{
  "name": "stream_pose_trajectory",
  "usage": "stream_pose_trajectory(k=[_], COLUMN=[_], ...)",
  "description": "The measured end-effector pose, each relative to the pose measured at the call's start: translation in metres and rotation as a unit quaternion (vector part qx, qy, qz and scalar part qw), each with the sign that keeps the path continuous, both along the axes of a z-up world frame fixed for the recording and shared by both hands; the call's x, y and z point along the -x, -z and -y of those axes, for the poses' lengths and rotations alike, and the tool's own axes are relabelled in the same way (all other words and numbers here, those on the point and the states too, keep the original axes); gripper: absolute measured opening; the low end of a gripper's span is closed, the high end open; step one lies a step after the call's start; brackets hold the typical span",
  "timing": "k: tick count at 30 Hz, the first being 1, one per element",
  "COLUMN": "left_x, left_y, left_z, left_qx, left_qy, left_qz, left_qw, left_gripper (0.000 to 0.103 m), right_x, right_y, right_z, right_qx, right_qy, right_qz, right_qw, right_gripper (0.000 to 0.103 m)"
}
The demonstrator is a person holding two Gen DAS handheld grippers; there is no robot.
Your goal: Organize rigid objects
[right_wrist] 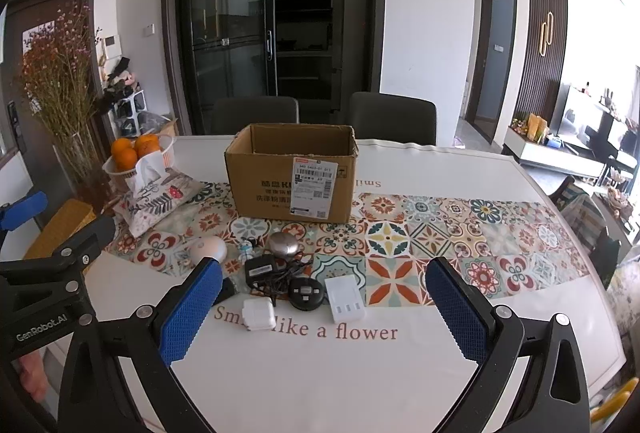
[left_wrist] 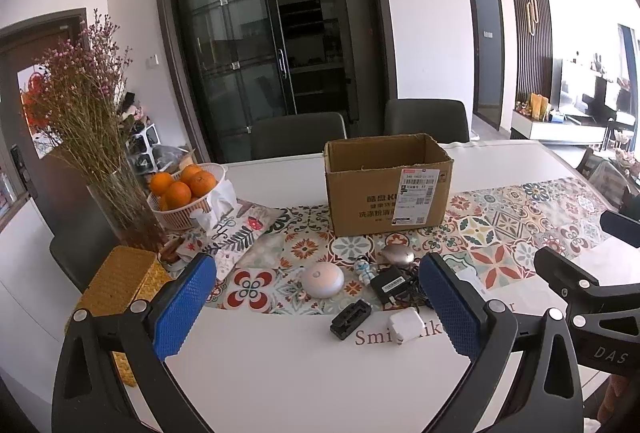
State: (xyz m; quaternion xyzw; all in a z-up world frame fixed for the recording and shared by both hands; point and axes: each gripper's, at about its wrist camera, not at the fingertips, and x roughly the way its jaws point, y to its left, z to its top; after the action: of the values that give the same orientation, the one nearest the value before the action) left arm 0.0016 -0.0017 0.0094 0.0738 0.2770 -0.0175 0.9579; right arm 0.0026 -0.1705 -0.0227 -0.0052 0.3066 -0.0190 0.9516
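Both claws spread wide, empty: left gripper (left_wrist: pixel 318 307), right gripper (right_wrist: pixel 324 307). Cardboard box (right_wrist: pixel 292 173) at 12 o'clock, white charger (right_wrist: pixel 259 314) nearest.

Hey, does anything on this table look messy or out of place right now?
Yes. Small gadgets lie scattered in front of the open cardboard box rather than in it, and the black adapter has its cord tangled loosely beside it. Nothing looks spilled or broken.
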Motion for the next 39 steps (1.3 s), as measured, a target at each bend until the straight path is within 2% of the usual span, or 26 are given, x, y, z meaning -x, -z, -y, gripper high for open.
stream_pose_trajectory(k=[39], left_x=[-0.0020], left_y=[-0.0036], left_z=[0.0013], left_qx=[-0.002], left_qy=[0.006], left_qz=[0.008], left_qw=[0.9999], left_gripper=[0.103], right_x=[-0.0034], right_y=[-0.0016], right_z=[-0.0006], right_qx=[0.003], right_qy=[0.002], right_qz=[0.001], right_qw=[1.000], right_gripper=[0.102])
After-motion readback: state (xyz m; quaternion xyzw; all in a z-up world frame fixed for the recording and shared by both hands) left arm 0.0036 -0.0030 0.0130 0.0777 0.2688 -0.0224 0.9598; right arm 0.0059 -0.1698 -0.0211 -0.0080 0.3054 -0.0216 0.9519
